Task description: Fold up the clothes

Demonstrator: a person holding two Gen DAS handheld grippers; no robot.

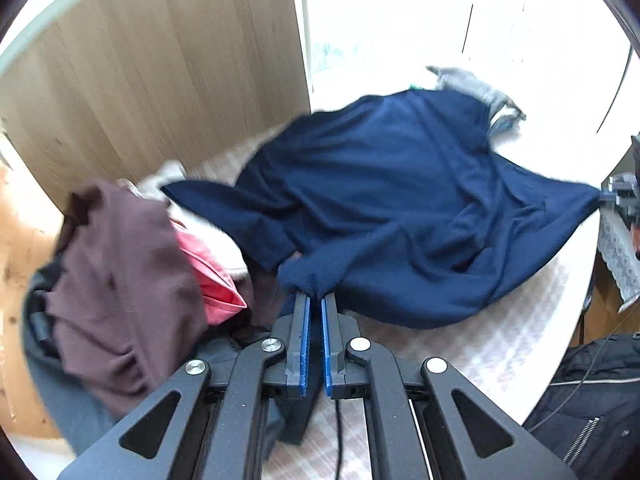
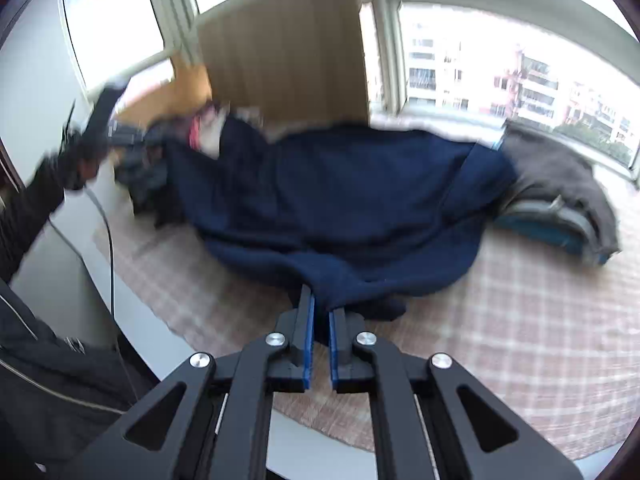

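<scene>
A navy blue sweater lies rumpled across the checked tablecloth. My left gripper is shut on a bunched edge of it near the pile of clothes, and the cloth rises to the blue pads. At the right edge of the left wrist view my right gripper pulls another corner taut. In the right wrist view the right gripper is shut on the sweater's near hem, which is lifted off the table. The left gripper shows there only as a black blur at far left.
A maroon garment, a pink one and dark clothes are heaped at the left. Grey folded clothes lie beyond the sweater near the window. A wooden panel stands behind. A person's black jacket and a cable are beside the table.
</scene>
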